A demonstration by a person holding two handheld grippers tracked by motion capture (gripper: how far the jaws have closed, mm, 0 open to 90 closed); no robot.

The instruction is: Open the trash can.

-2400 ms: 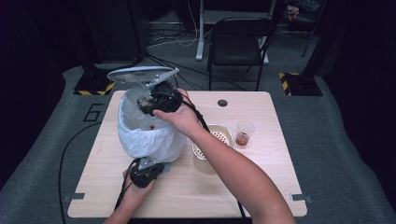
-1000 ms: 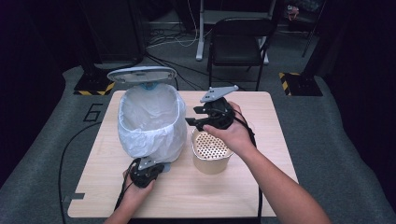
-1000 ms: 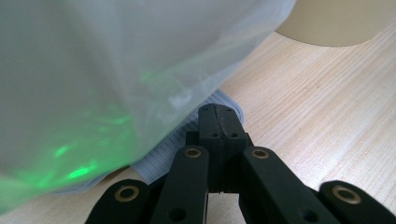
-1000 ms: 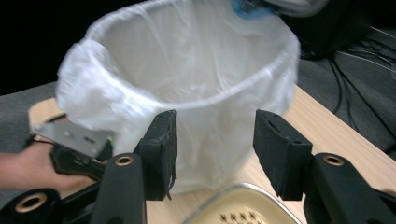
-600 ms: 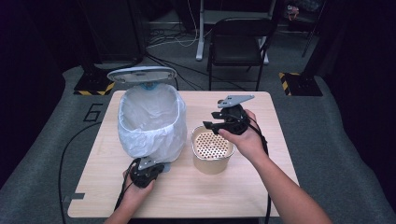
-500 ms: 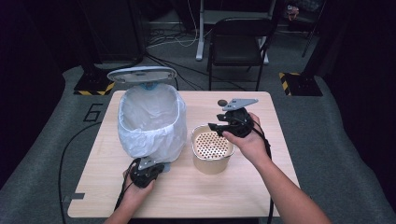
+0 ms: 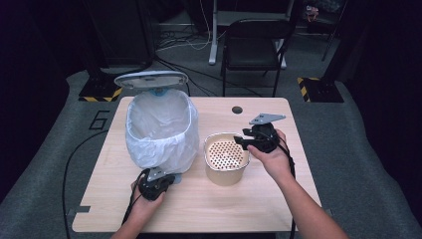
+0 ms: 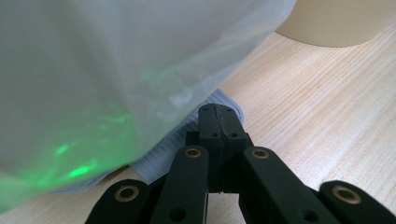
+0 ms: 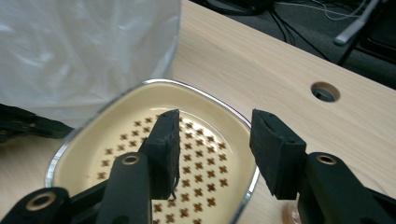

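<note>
Both grippers are black. The left gripper (image 7: 155, 185), low in the high view left of centre, has a small grey plate on top and a black cable trailing to the bottom edge of the frame. The right gripper (image 7: 254, 140), right of centre, carries a grey three-cornered plate above its body, and a black cable runs back along the forearm. Both forearms are bare, with no sleeves in sight. In the left gripper view the black linkage bars (image 8: 219, 186) show brass-ringed pivot holes. In the right gripper view the jaws end in blocky, matte black pads (image 9: 275, 149), their edges slightly rough.
</note>
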